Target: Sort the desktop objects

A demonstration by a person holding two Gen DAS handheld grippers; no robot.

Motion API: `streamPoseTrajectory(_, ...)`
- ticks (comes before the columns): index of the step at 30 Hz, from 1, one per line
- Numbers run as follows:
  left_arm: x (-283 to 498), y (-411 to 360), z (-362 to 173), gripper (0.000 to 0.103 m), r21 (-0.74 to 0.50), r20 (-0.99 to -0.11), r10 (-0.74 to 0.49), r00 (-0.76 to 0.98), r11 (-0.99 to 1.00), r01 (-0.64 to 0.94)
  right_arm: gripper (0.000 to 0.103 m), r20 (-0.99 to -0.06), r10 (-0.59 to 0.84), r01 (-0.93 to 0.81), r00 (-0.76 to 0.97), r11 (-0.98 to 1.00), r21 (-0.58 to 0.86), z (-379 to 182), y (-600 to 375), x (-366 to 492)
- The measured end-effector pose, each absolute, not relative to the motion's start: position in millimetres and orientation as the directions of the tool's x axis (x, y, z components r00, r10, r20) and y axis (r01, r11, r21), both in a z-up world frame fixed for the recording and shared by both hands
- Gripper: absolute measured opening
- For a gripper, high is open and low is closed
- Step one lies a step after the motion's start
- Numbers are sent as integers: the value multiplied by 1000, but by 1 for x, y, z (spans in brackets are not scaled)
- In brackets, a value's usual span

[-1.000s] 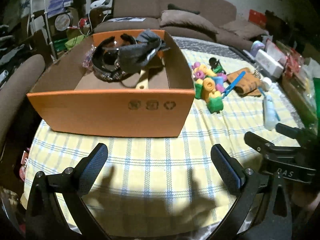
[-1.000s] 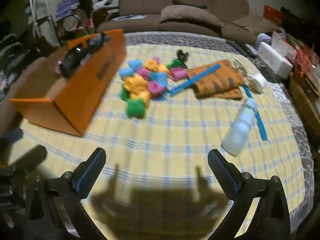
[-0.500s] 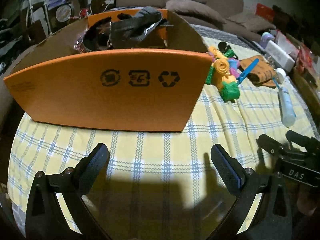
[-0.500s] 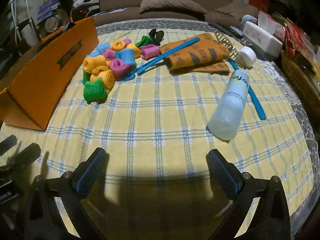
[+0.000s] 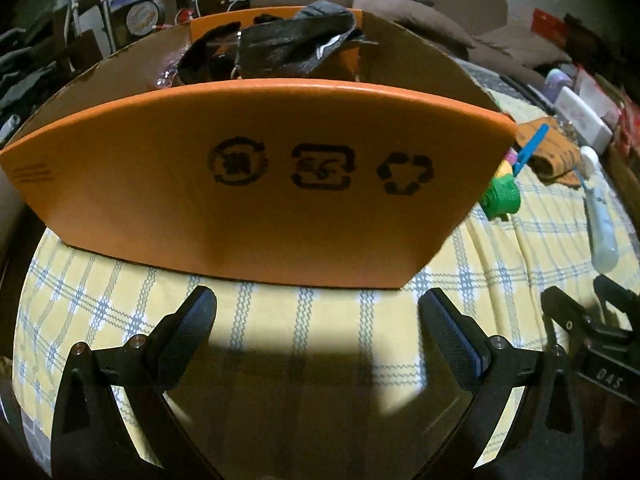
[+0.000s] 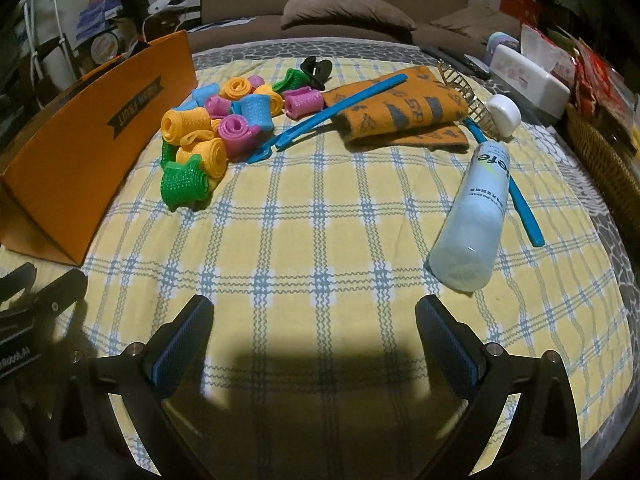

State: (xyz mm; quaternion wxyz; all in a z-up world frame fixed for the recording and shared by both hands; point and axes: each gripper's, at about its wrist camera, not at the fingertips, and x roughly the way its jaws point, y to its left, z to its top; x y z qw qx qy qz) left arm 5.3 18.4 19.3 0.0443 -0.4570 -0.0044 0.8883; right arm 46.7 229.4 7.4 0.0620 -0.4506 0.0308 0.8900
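Left wrist view is showing the left gripper [image 5: 316,320] hanging low over the yellow-and-blue checked tablecloth [image 5: 100,304], jaws spread wide and gripping nothing, facing the near wall of the orange cardboard box [image 5: 256,180] that is filling the centre of the frame. Dark grey cloth items [image 5: 292,48] are piling up above the box rim at upper centre.

Right wrist view is showing the right gripper [image 6: 314,324] at the bottom of the frame, jaws likewise wide apart and empty. A heap of yellow, pink, blue and green hair rollers [image 6: 216,124] is lying left of centre, just beside the box. A long blue plastic comb [image 6: 328,114] is resting across a folded orange patterned towel [image 6: 404,108] at upper centre. A white spray bottle [image 6: 476,204] is lying on its side at right.
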Motion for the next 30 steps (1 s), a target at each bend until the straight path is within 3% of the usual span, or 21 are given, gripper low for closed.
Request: streamPoseTrajectory(30,4,20,18,103,-35,-817,67,-573,-997,-66,103,-805,91,-139,-586,-990,-10,6,228,46)
